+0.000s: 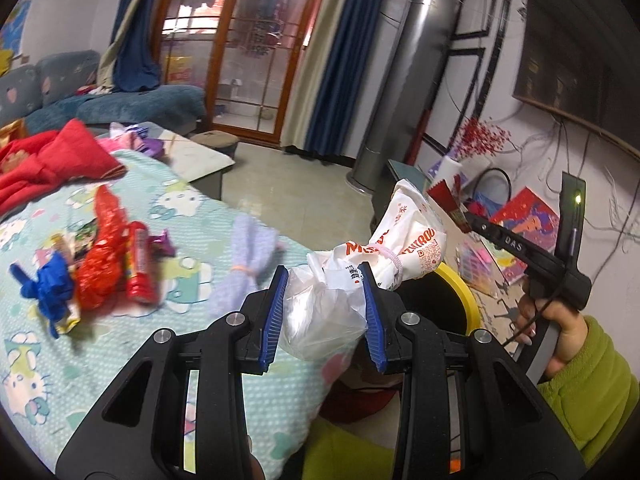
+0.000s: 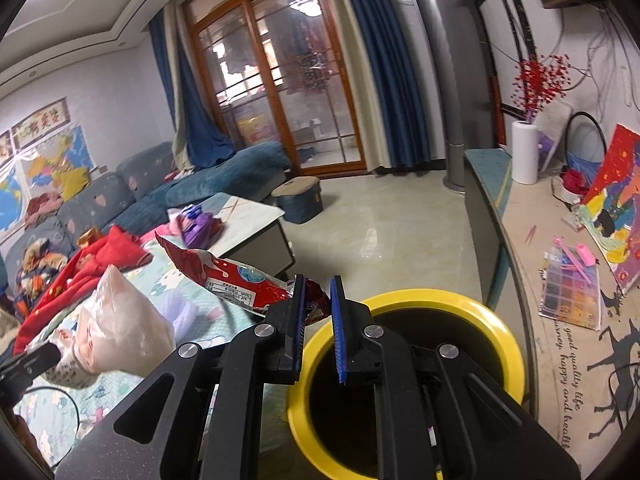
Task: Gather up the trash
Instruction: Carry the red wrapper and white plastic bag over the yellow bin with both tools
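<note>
My left gripper [image 1: 325, 276] is shut on a white plastic bag [image 1: 384, 248] with orange print, tied with a pink band, held near the yellow-rimmed bin [image 1: 466, 292]. The bag also shows at the left of the right wrist view [image 2: 120, 320]. My right gripper [image 2: 318, 284] is shut on a red snack wrapper [image 2: 240, 280], held just left of the bin's yellow rim [image 2: 480, 312]. More trash lies on the Hello Kitty blanket [image 1: 168, 216]: a red crinkled wrapper [image 1: 104, 248], a red candy tube [image 1: 138, 268], a blue wrapper [image 1: 48, 284] and a pale purple bag [image 1: 250, 256].
A red garment [image 1: 52, 160] lies on the blanket's far side. A low white table [image 2: 248, 220] and a round stool [image 2: 298, 196] stand beyond. A TV cabinet [image 2: 492, 216] with a white vase [image 2: 525, 152] and craft items runs along the right.
</note>
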A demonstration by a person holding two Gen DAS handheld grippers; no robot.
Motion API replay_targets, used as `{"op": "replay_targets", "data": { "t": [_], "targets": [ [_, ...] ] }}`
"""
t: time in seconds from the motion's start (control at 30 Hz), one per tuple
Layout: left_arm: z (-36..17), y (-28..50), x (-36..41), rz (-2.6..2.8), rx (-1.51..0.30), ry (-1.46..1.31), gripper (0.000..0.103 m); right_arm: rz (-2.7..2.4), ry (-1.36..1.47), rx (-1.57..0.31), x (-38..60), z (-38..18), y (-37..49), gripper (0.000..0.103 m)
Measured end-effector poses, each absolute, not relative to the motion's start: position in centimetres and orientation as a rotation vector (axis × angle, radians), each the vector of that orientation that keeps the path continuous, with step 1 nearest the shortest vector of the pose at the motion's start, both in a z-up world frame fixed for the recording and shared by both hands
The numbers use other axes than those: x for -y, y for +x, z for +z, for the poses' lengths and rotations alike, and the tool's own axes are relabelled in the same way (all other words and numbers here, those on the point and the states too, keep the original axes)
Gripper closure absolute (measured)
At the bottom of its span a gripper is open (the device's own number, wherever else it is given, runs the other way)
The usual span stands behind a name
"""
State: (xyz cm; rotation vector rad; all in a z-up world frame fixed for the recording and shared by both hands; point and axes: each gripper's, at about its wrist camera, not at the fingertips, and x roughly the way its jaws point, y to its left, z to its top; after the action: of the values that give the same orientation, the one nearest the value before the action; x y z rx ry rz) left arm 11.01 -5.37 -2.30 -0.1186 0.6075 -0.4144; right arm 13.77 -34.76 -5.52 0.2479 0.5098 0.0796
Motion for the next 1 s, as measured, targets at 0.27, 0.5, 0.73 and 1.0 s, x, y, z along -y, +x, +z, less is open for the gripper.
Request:
{"op": "replay_targets", "data": {
  "t": [0.27, 0.5, 0.73, 1.0],
  "targets": [
    [-3.0, 12.0, 8.9, -0.46, -0.624, -0.047, 0.075, 0.009, 0.286, -0.503, 37.6, -6.0, 13.4, 0.091],
    [-3.8, 12.2, 11.2, -0.493, -0.641, 0.004, 0.075, -0.04, 0.308, -0.508, 39.4, -6.6, 13.3, 0.091],
    [-4.8, 12.9, 13.7, -0.52, -0.653, 0.044, 0.075, -0.083, 0.33, -0.519, 41.1, -7.5, 13.4, 0.091],
    [-6.6, 13.8, 16.6, -0.55, -0.688, 0.107, 0.075, -0.123, 0.378, -0.554, 43.0, -9.2, 13.6, 0.091]
  ]
}}
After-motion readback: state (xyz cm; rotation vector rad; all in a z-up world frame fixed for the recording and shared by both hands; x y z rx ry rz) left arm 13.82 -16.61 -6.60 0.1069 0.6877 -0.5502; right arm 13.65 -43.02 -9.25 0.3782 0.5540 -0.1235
